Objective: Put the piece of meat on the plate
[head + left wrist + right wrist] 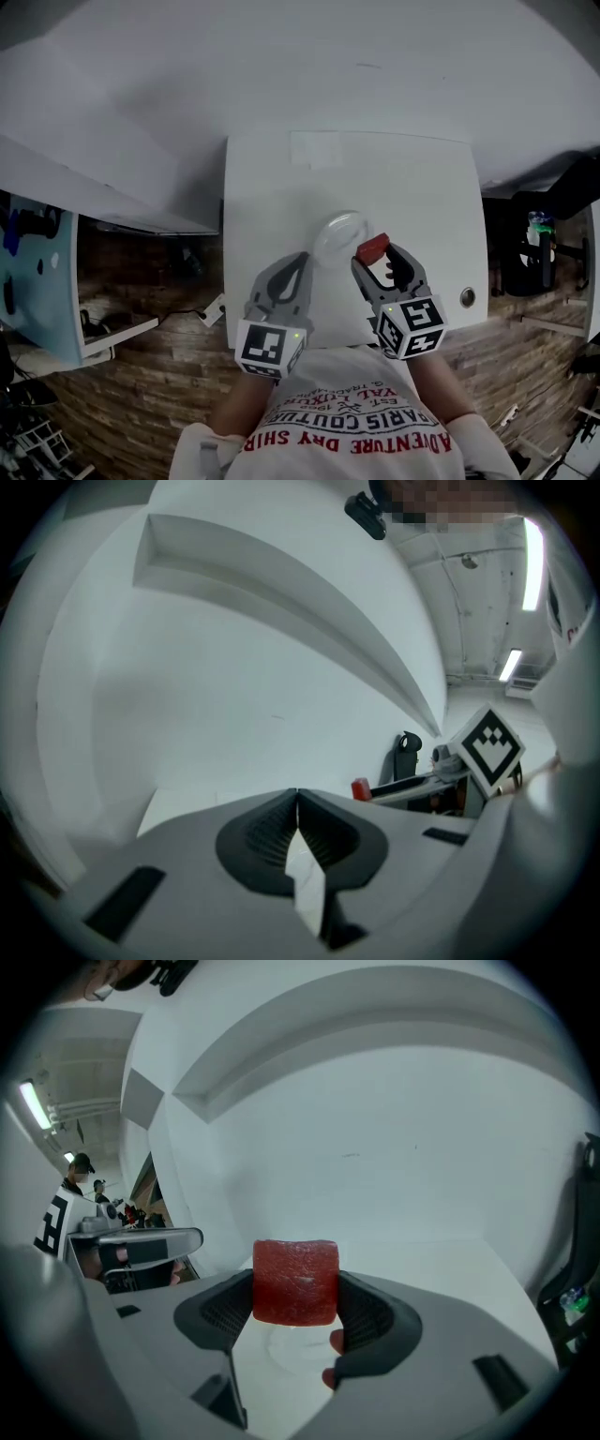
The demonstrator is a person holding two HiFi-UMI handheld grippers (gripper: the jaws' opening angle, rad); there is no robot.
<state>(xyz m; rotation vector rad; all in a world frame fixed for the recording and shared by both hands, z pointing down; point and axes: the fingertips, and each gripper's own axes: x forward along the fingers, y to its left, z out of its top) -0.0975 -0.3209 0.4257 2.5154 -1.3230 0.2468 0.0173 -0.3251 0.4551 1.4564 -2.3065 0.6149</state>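
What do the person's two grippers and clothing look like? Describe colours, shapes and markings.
Both the left gripper and the right gripper have curved grey plastic jaws lined with dark ribbed pads. Each carries a cube bearing black-and-white square markers, and the left one has a small green light. No cables show. The person wears a white T-shirt with red lettering.
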